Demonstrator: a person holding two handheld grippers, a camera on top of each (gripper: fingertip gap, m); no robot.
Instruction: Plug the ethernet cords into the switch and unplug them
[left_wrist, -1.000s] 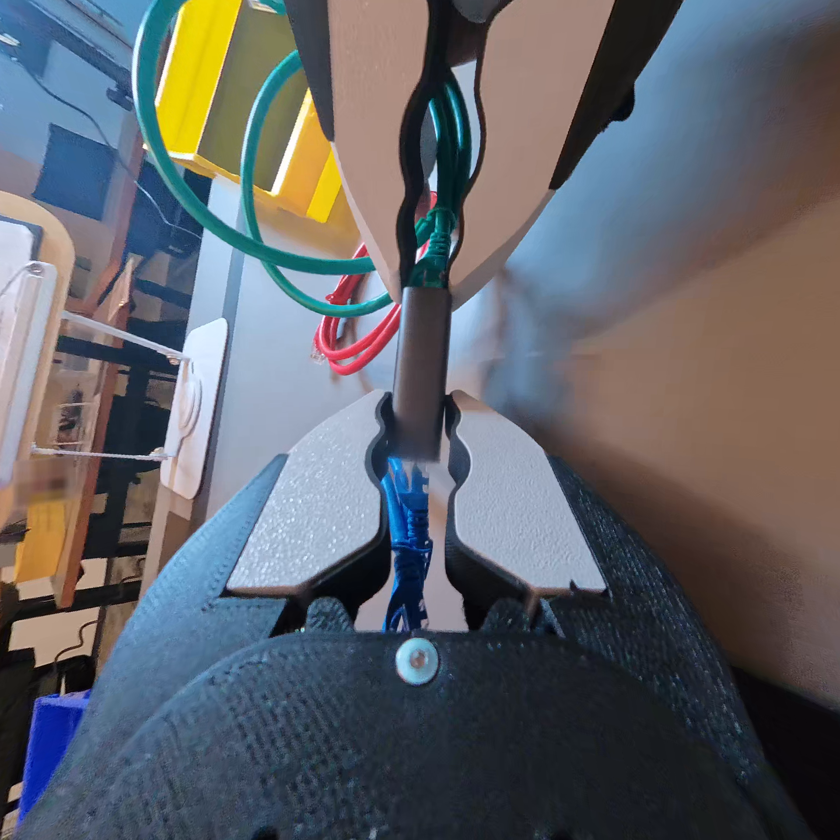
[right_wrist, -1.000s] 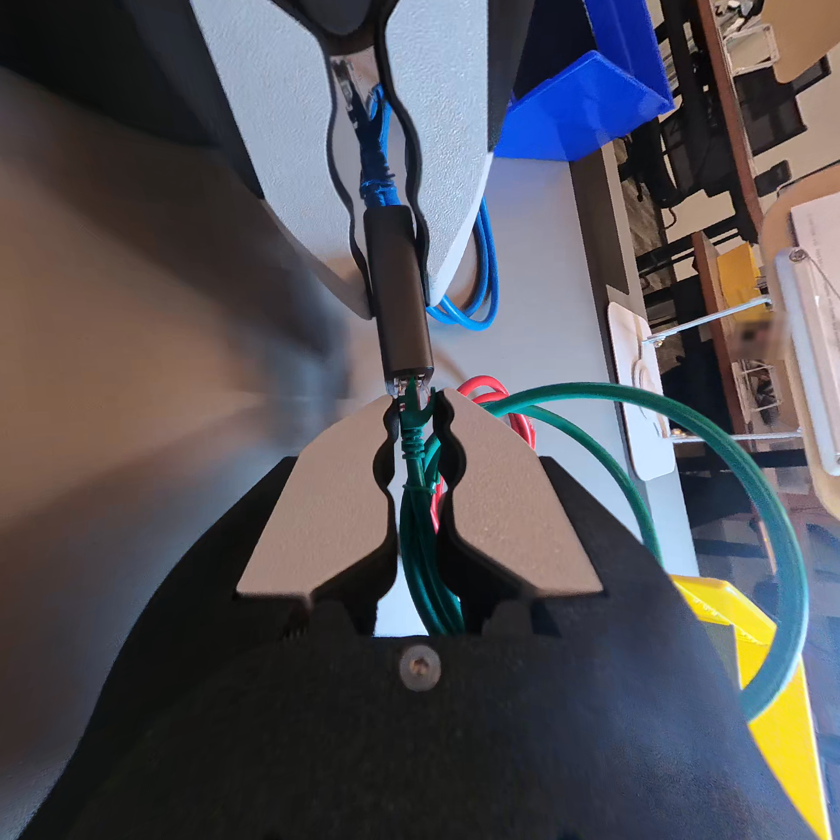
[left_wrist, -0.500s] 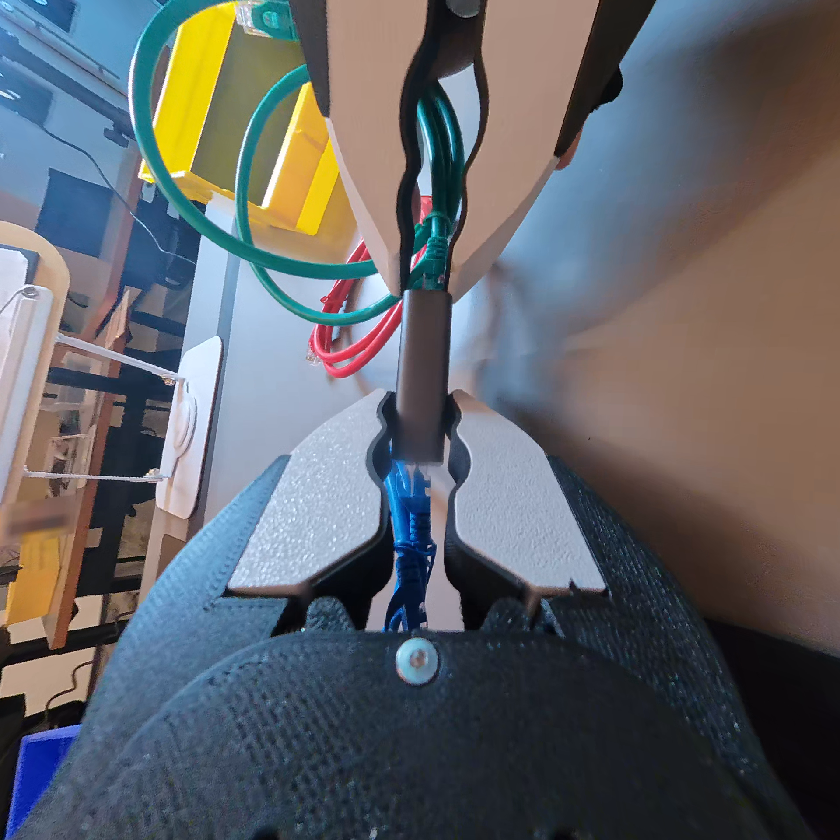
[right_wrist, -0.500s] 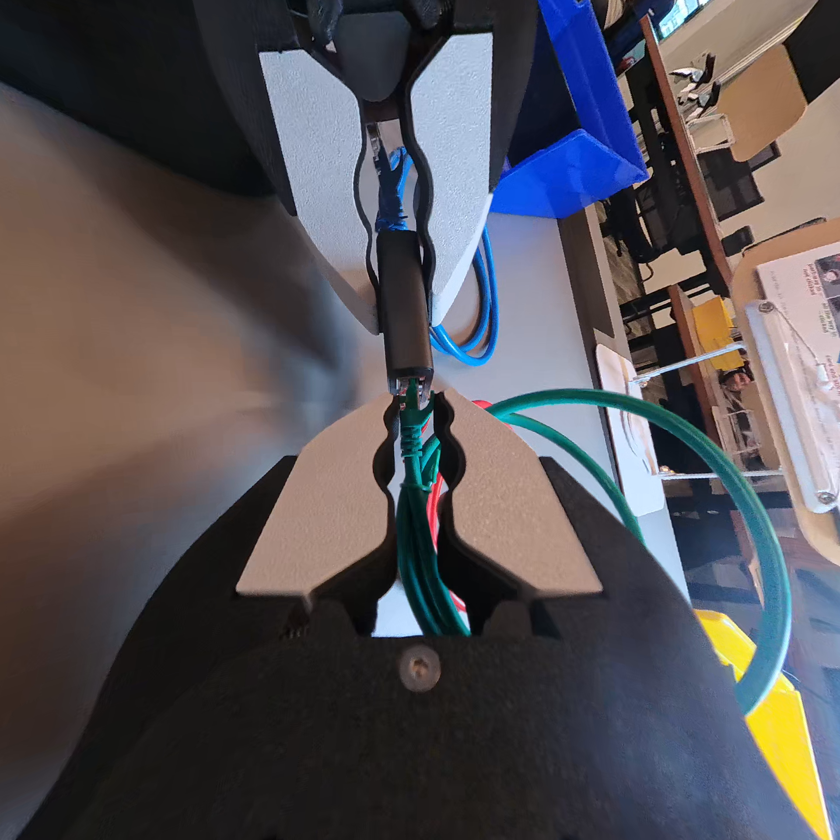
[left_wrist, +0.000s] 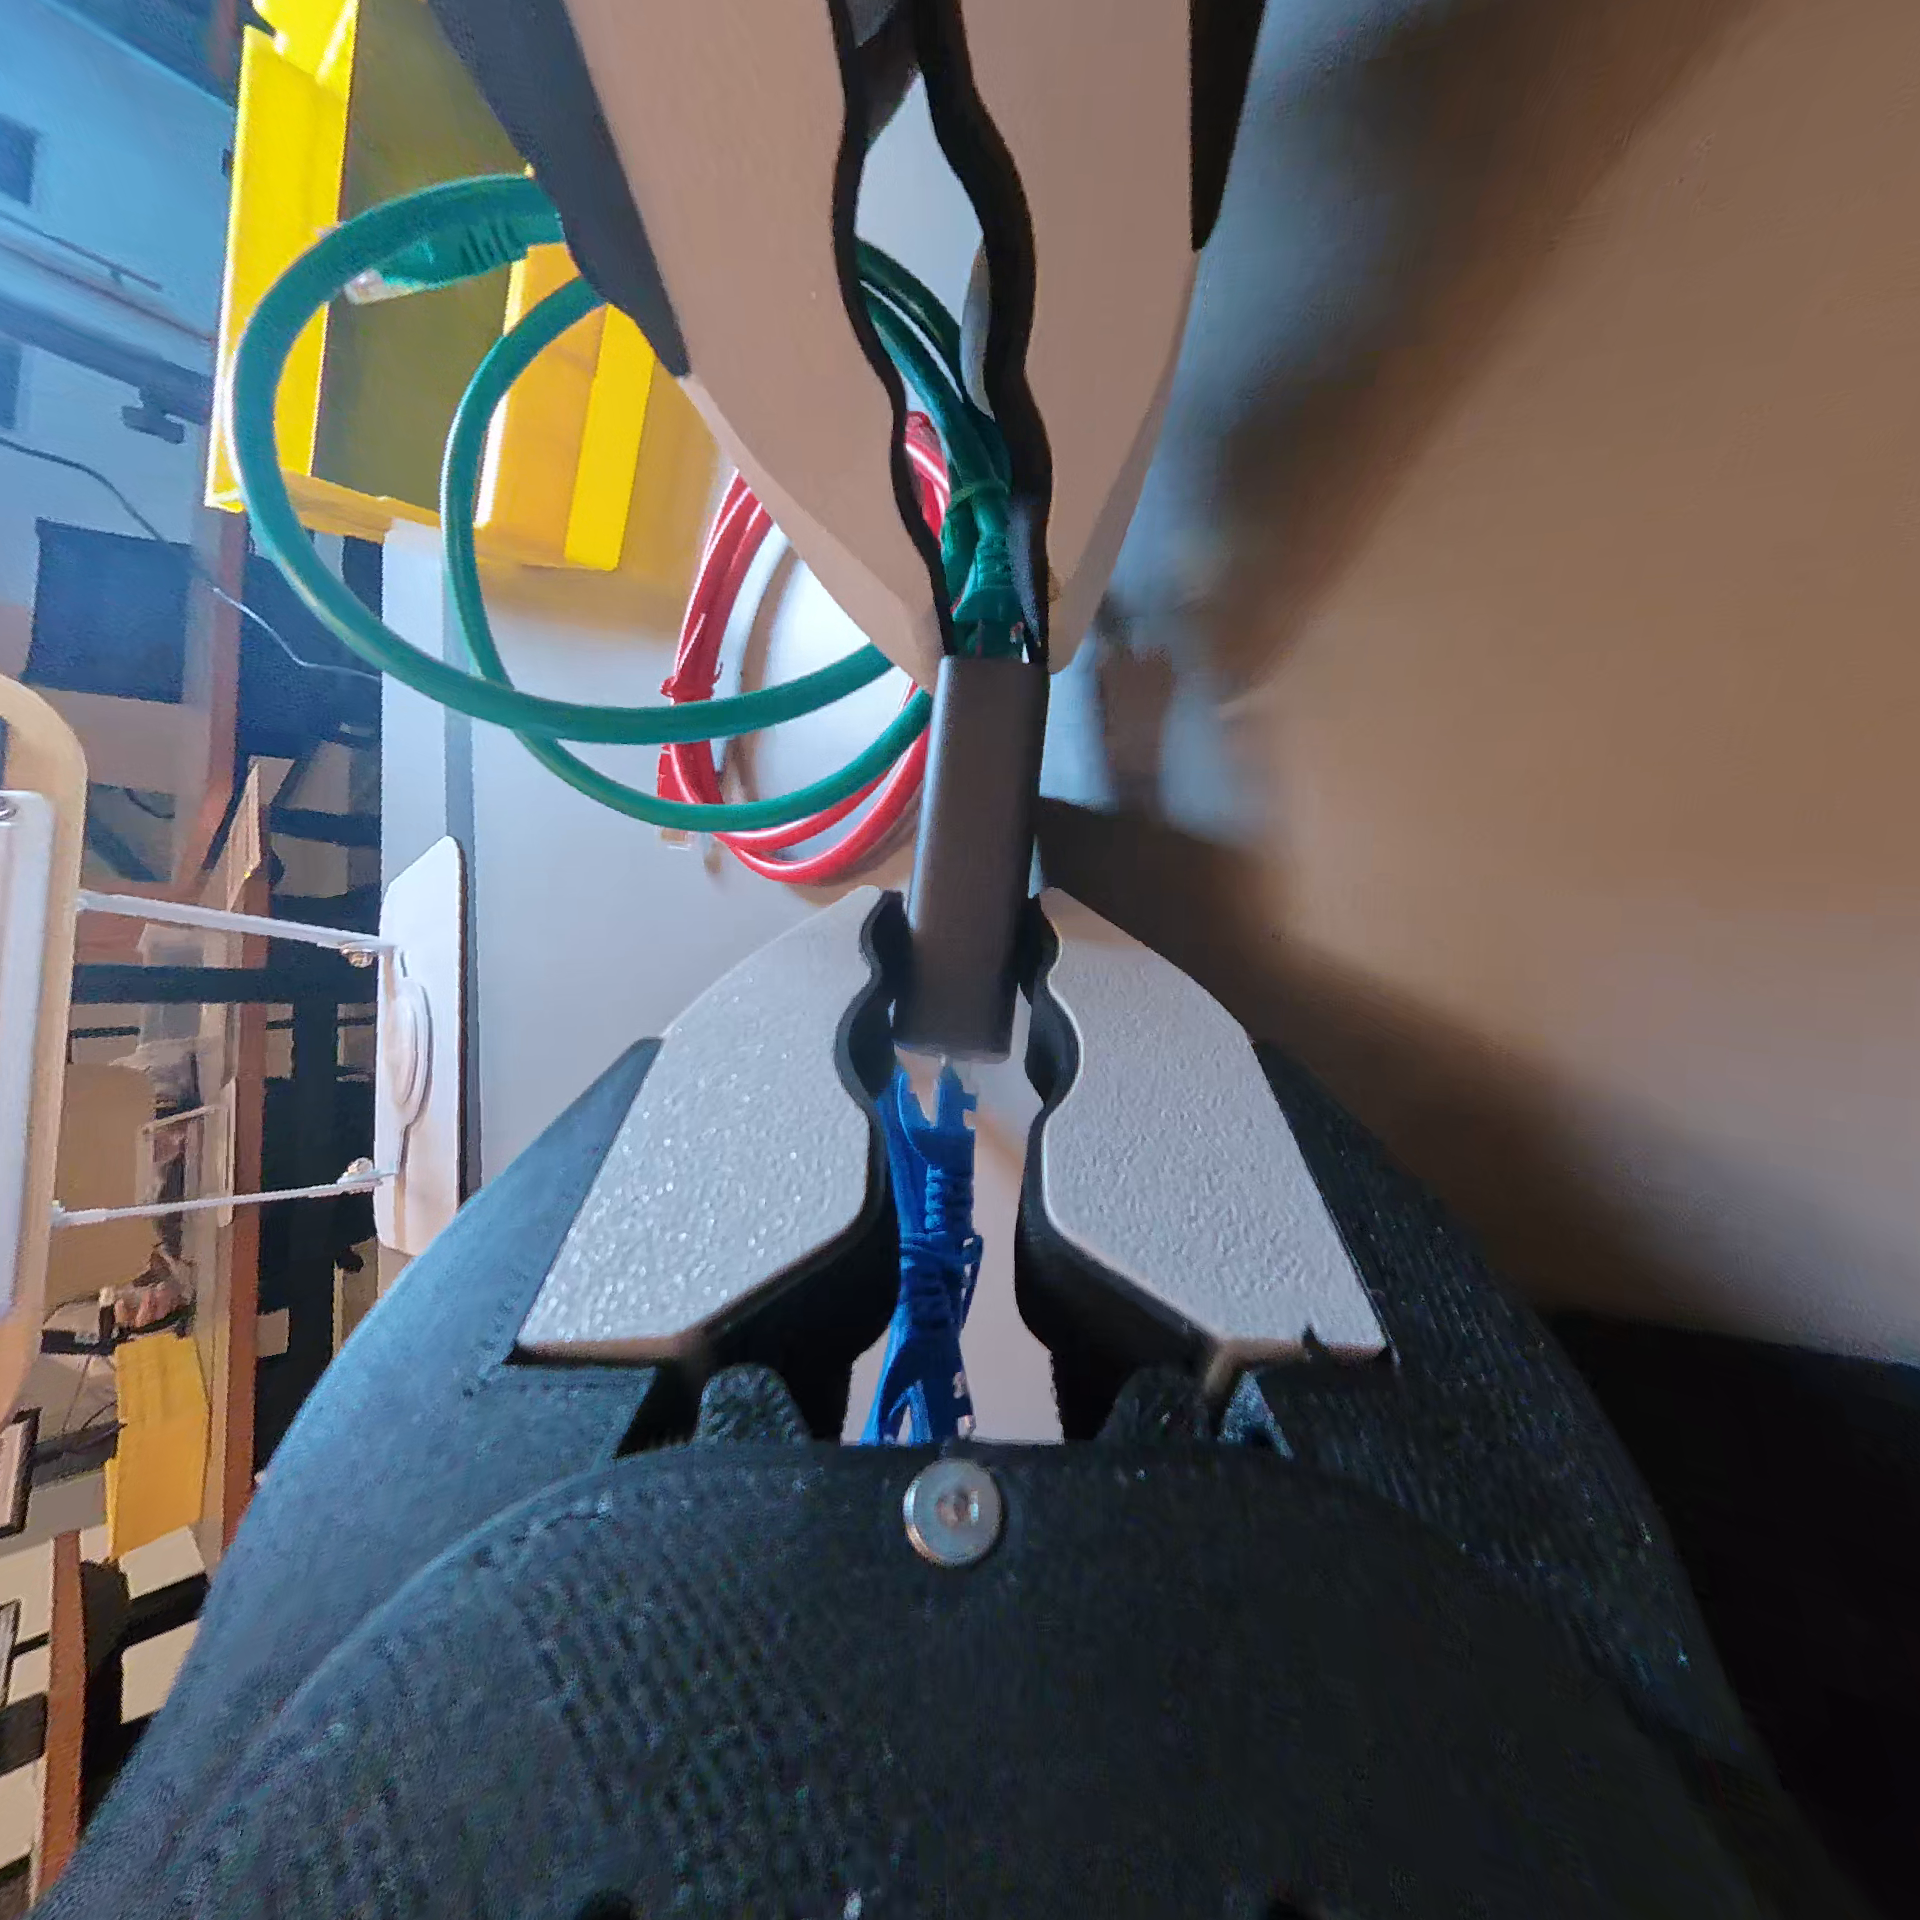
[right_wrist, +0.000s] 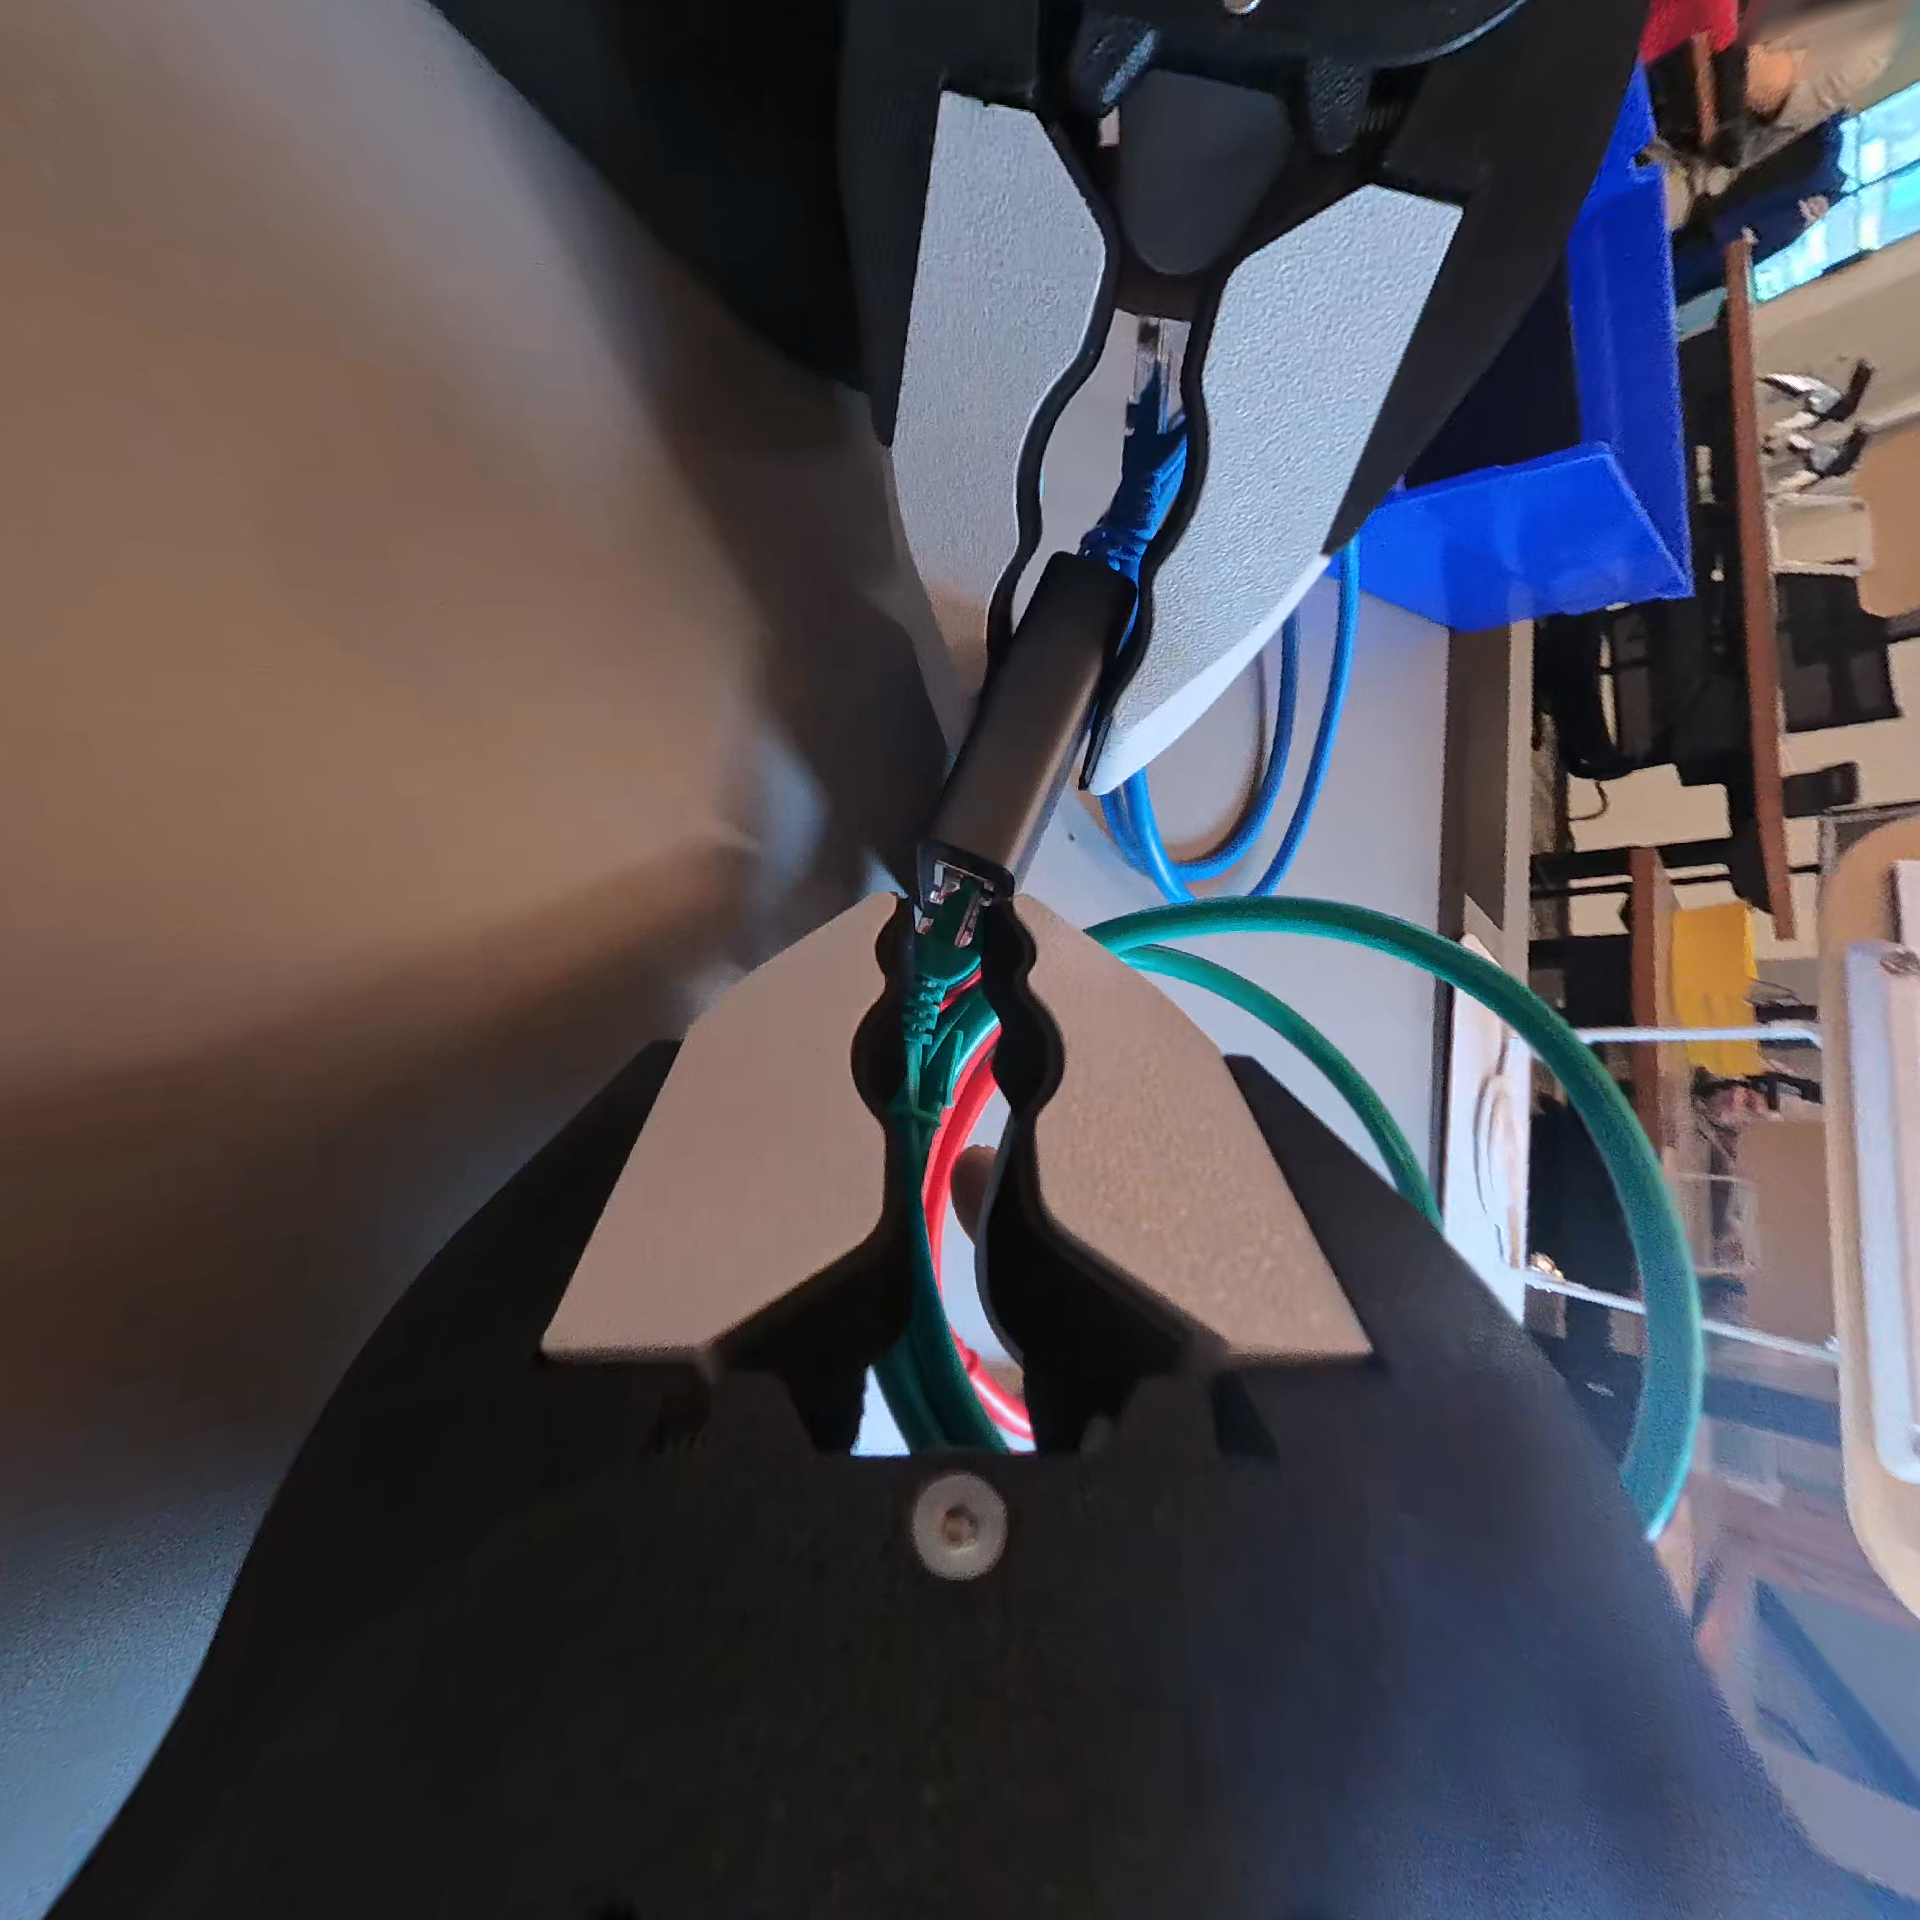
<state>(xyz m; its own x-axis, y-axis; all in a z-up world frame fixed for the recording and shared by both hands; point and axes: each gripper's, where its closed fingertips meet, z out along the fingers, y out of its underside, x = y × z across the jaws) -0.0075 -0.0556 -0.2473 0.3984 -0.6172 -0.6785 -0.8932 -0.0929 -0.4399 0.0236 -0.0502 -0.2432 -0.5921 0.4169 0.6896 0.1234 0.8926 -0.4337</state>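
My left gripper (left_wrist: 956, 935) is shut on the switch (left_wrist: 971, 831), a small dark sleeve-shaped block. A blue ethernet cord (left_wrist: 930, 1195) is plugged into the switch's near end and runs back between the fingers. My right gripper (right_wrist: 951, 914) is shut on the plug of the green ethernet cord (right_wrist: 930, 997), and the plug's tip sits in the mouth of the switch (right_wrist: 1023, 717). The switch stands tilted to the right gripper's line. The two grippers face each other tip to tip; the right gripper (left_wrist: 987, 644) shows at the top of the left wrist view.
A red ethernet cord (left_wrist: 727, 727) lies coiled on the white table (left_wrist: 582, 883). The green cord (left_wrist: 343, 623) hangs in loops. A yellow bin (left_wrist: 416, 312) and a blue bin (right_wrist: 1538, 551) stand at opposite ends. A white stand base (left_wrist: 421, 1049) sits at the table edge. Less than 4 cm separates the two grippers' tips.
The switch, in line with the green plug before, is now tilted against it in the right wrist view. The two grippers have swung relative to each other. Both grips are unchanged.
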